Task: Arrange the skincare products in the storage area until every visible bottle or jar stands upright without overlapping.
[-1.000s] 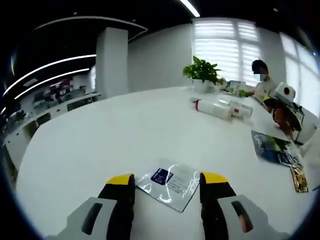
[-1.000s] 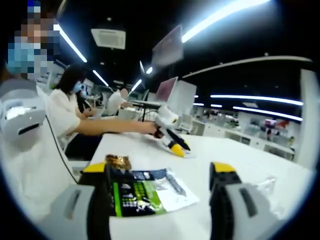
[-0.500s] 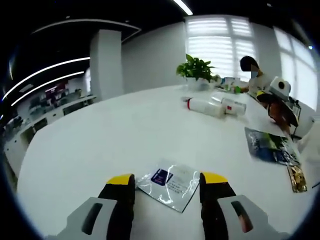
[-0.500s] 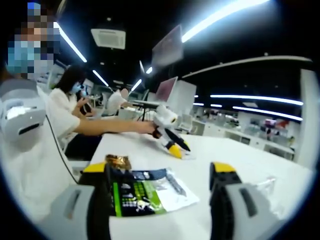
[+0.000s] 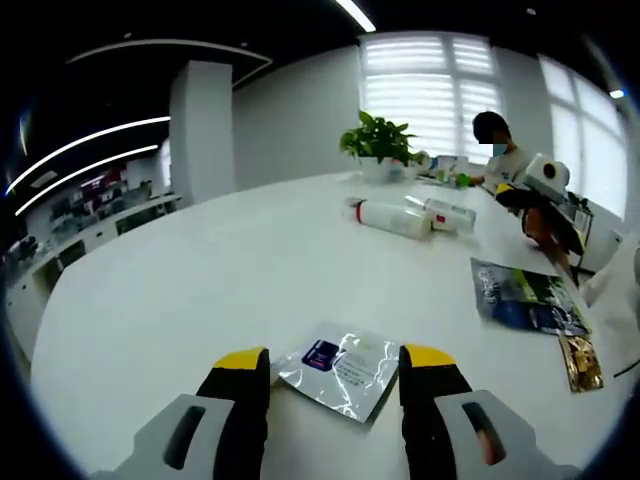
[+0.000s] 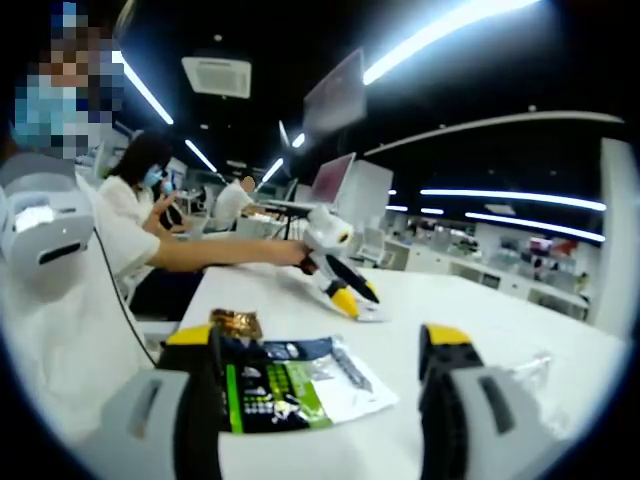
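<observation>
Two white bottles lie on their sides at the far side of the white table, well beyond my left gripper. That gripper is open, and a clear foil sachet with a blue label lies flat on the table between its yellow-tipped jaws. My right gripper is open too, low over the table, with a green and blue sachet lying between its jaws. Neither gripper holds anything.
A potted plant stands at the table's far edge. A blue-green packet and a gold packet lie to the right. A seated person holds another gripper down on the table. A clear packet lies right.
The left camera has swung a little, so the bottles and plant sit further left in the view; nothing on the table moved. The seated person's gripper shifted slightly.
</observation>
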Action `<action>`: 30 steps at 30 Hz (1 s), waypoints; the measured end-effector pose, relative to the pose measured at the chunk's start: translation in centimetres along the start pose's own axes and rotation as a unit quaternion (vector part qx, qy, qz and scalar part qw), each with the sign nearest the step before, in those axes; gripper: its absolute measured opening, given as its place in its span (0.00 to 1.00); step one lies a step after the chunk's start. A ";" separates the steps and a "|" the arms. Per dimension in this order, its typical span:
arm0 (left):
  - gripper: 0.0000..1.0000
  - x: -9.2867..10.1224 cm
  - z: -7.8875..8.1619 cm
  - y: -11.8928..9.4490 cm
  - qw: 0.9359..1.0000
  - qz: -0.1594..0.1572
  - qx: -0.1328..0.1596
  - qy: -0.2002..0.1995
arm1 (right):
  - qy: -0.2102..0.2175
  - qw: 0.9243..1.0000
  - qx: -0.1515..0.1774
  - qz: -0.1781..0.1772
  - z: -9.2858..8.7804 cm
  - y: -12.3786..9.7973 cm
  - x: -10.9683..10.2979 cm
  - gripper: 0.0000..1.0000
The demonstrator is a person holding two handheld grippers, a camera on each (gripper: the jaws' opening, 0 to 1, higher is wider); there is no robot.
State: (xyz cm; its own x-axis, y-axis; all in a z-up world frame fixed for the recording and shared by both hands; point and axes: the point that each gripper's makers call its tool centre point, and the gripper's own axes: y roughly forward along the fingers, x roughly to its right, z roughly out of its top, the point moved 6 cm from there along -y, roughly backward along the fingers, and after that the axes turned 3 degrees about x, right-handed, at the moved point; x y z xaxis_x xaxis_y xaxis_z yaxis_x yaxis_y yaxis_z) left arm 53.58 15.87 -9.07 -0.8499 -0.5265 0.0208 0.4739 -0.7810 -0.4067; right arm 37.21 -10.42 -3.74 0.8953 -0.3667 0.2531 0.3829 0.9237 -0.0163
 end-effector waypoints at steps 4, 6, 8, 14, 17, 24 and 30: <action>0.53 0.9 -0.1 0.1 1.000 -0.025 0.000 -0.012 | 0.000 1.000 0.000 0.001 0.0 0.0 0.0 0.82; 0.53 1.3 0.0 0.0 0.999 -0.028 0.000 -0.022 | 0.001 1.000 0.000 0.000 0.0 0.0 0.0 0.82; 0.53 1.8 0.3 -0.1 1.000 -0.028 -0.001 -0.008 | 0.000 1.000 0.000 0.000 0.0 0.0 0.0 0.82; 0.53 2.7 0.1 -0.2 0.999 -0.040 -0.014 -0.004 | 0.000 1.000 -0.001 0.000 0.0 0.0 -0.1 0.82; 0.53 3.0 -0.1 -0.1 0.999 -0.042 -0.020 -0.008 | 0.000 1.000 0.000 0.000 0.0 0.0 -0.1 0.82; 0.53 3.7 0.2 -0.3 0.999 -0.037 -0.025 0.011 | 0.000 1.000 -0.001 0.000 0.0 -0.1 0.1 0.82; 0.53 4.5 -0.1 -0.5 0.998 -0.042 -0.034 0.016 | 0.000 1.000 0.000 0.000 0.0 -0.1 0.1 0.82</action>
State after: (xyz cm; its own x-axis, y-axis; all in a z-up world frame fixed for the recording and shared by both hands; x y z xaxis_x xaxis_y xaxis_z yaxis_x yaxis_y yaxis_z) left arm 49.44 13.93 -8.87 -0.8937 -0.4478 0.0281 0.3848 -0.7972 -0.4651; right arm 37.27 -10.54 -3.71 0.8952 -0.3672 0.2526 0.3835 0.9234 -0.0169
